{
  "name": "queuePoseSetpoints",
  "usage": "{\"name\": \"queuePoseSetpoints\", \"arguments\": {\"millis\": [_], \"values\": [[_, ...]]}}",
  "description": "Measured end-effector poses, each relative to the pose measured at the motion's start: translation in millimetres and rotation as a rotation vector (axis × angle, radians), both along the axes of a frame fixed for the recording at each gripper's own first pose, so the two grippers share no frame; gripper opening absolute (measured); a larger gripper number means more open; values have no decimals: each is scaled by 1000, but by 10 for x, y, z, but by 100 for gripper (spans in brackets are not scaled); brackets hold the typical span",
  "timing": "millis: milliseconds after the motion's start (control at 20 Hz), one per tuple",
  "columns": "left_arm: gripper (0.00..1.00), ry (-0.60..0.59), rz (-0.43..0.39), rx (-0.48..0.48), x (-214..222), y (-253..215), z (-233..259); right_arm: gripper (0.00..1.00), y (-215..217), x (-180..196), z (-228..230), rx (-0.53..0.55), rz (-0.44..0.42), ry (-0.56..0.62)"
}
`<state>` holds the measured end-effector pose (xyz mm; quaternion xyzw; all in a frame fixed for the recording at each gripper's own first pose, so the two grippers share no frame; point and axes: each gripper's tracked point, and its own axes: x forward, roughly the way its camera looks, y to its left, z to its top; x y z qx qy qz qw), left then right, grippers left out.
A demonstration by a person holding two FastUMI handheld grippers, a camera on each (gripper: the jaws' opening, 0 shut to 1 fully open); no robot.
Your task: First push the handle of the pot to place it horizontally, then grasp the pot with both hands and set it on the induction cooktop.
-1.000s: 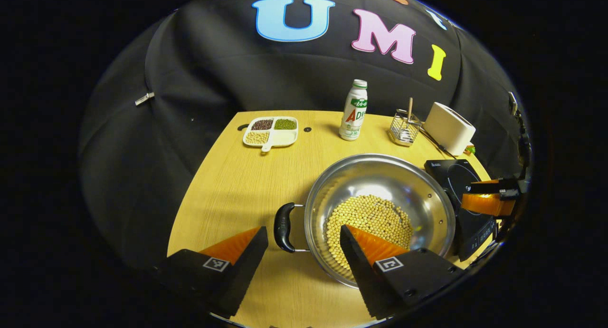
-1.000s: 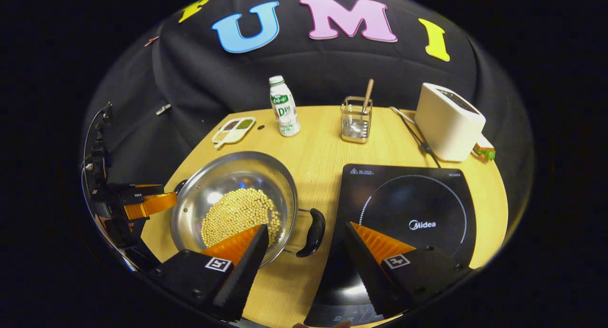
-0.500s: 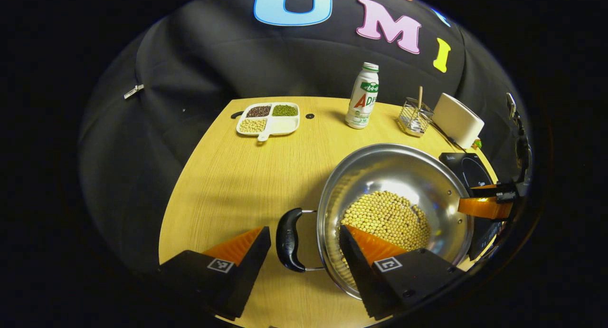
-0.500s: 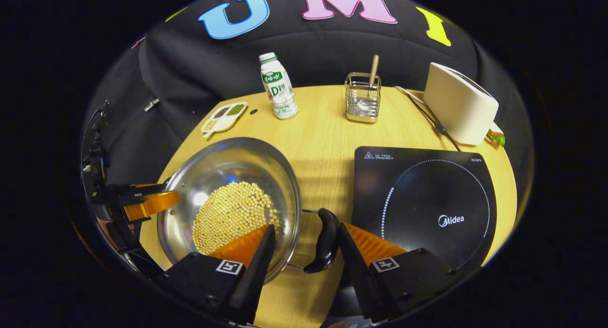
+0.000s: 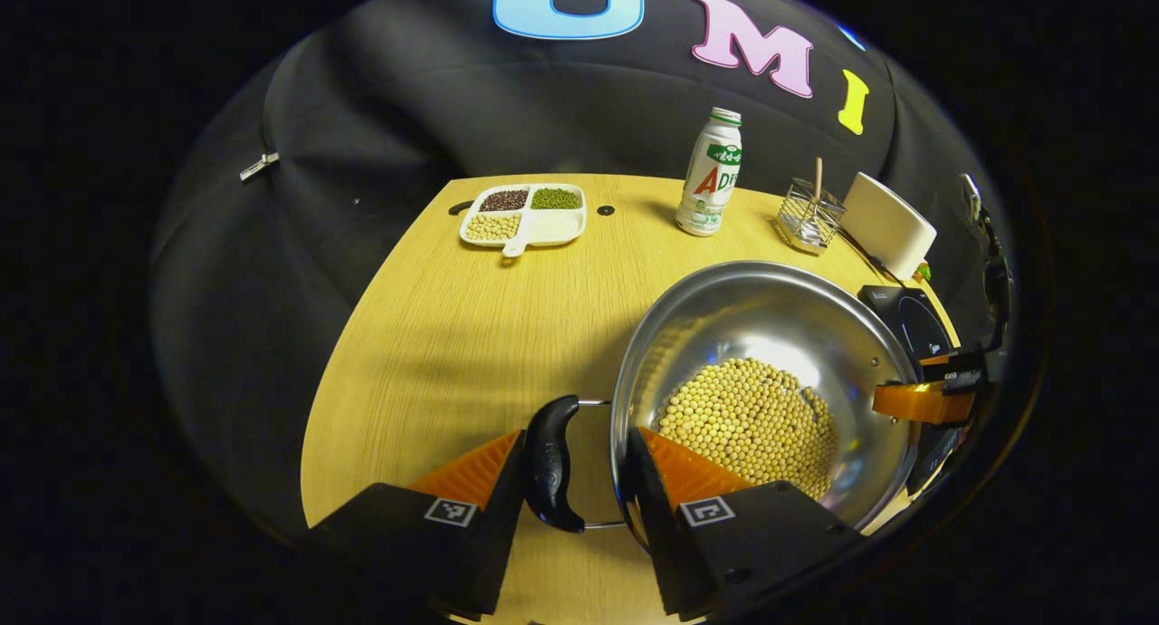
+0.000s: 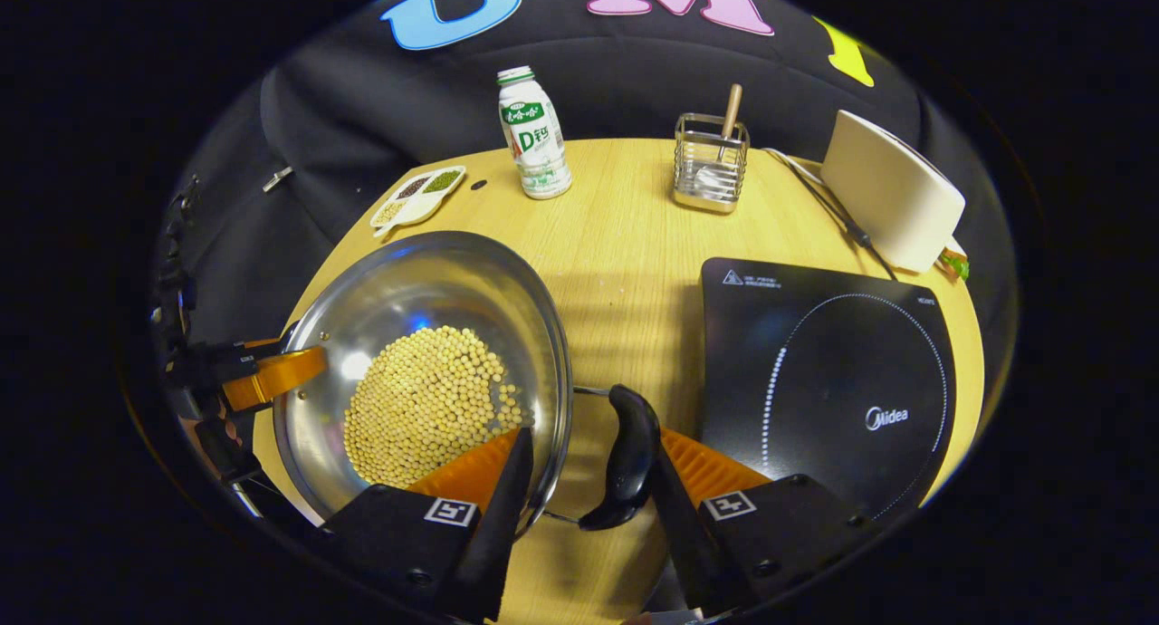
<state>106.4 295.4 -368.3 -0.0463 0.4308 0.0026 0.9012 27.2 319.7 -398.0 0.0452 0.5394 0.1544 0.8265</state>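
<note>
The steel pot (image 5: 770,326) of yellow beans (image 5: 751,417) stands on the wooden table, left of the black induction cooktop (image 6: 833,362). My left gripper (image 5: 575,444) straddles the pot's left black handle (image 5: 548,462) and rim. One finger lies against the handle's outer side, the other just inside the pot wall. My right gripper (image 6: 591,437) straddles the right handle (image 6: 625,453) the same way. Its outer finger touches the handle, while its inner finger hangs over the beans (image 6: 426,399), a strip of wall away from the rim. Both handles lie level, pointing left and right.
At the back of the table stand a white bottle (image 6: 534,136), a wire holder with a wooden stick (image 6: 711,163) and a white toaster (image 6: 892,190) with its cable. A divided dish of grains (image 5: 525,216) sits at the back left.
Both grippers have moved in over the pot's handles, and their fingers have narrowed around handle and rim. The pot looms larger in both views.
</note>
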Motion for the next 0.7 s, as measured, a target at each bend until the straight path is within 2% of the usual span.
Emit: {"name": "queuePoseSetpoints", "arguments": {"millis": [50,100,150,250,350,450,600,700], "values": [[67,3,-4,-4,-9,8,-11,67,21,16,-40,-1,-9,7],[67,1,-5,-7,-12,18,-11,67,-16,24,-67,-14,-21,10],[67,1,-6,-10,-18,20,-4,73,-7,66,-83,-9,-42,13],[64,-10,15,-24,11,26,-13,68,4,63,-86,8,-51,21],[60,-24,40,-29,-4,19,24,58,-5,92,-28,9,-53,-6],[57,-14,61,-49,-63,-23,-1,59,-52,127,5,-4,-56,-33],[55,-14,83,-52,-178,-81,85,50,-102,45,74,9,-60,-8],[54,-6,84,-41,-249,-135,200,50,-166,22,182,15,-46,-12]]}}
